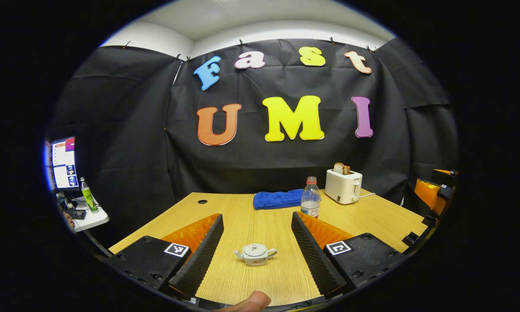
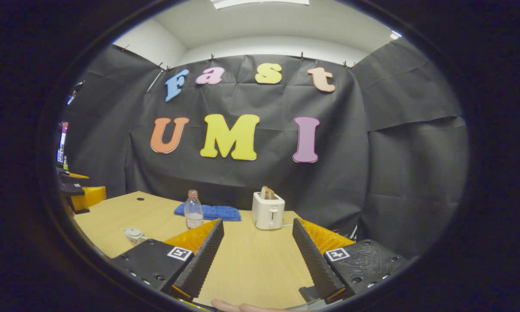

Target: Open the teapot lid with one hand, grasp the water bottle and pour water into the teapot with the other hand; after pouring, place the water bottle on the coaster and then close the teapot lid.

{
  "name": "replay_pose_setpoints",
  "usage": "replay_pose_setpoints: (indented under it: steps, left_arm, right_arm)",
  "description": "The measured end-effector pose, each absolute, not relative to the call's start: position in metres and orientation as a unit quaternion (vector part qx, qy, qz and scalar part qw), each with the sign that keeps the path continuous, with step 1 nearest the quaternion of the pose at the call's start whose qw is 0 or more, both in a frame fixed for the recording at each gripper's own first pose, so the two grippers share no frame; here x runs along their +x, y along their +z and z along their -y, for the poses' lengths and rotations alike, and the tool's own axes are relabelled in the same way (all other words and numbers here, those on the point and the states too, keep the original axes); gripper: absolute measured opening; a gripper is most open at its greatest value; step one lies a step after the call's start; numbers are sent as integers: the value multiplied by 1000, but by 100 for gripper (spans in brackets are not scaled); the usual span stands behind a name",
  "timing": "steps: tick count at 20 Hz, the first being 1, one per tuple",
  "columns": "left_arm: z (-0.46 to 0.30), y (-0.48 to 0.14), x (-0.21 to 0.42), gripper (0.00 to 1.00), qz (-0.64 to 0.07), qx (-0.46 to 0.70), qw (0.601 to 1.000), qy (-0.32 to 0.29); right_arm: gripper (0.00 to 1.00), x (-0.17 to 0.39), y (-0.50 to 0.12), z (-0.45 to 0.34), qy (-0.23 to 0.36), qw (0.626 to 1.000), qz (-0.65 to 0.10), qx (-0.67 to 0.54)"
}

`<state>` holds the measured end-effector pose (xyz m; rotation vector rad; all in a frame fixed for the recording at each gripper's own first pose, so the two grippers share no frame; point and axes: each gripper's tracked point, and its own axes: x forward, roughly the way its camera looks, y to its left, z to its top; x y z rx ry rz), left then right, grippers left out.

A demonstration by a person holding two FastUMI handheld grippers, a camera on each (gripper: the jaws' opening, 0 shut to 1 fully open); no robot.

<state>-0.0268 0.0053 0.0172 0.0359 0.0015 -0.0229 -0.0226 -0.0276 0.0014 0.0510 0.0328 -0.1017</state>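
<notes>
A small white teapot (image 1: pixel 255 253) stands on the wooden table (image 1: pixel 242 216) with its lid on. It sits between and below the fingers of my left gripper (image 1: pixel 256 216), which is open and apart from it. A clear water bottle (image 1: pixel 310 198) with a red cap stands upright farther back. In the right gripper view the teapot (image 2: pixel 134 235) is at the left and the bottle (image 2: pixel 194 210) just left of my right gripper (image 2: pixel 257 222), which is open over bare table (image 2: pixel 251 255). Each gripper appears at the other view's edge: the right gripper (image 1: pixel 433 195) and the left gripper (image 2: pixel 80 193).
A folded blue towel (image 1: pixel 279 199) lies behind the bottle. A white toaster (image 1: pixel 343 185) with bread in it stands at the back right, its cord trailing right. A side desk (image 1: pixel 90 219) with a monitor and a green bottle (image 1: pixel 87 196) is at the left.
</notes>
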Motion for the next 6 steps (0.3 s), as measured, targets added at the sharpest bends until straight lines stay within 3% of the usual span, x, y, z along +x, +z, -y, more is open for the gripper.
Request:
replay_pose_setpoints:
  steps: [6]
  left_arm:
    - [7,13,-24,99,4,22,1000,-8]
  right_arm:
    - [95,-18,-4,29,-51,998,-22,19]
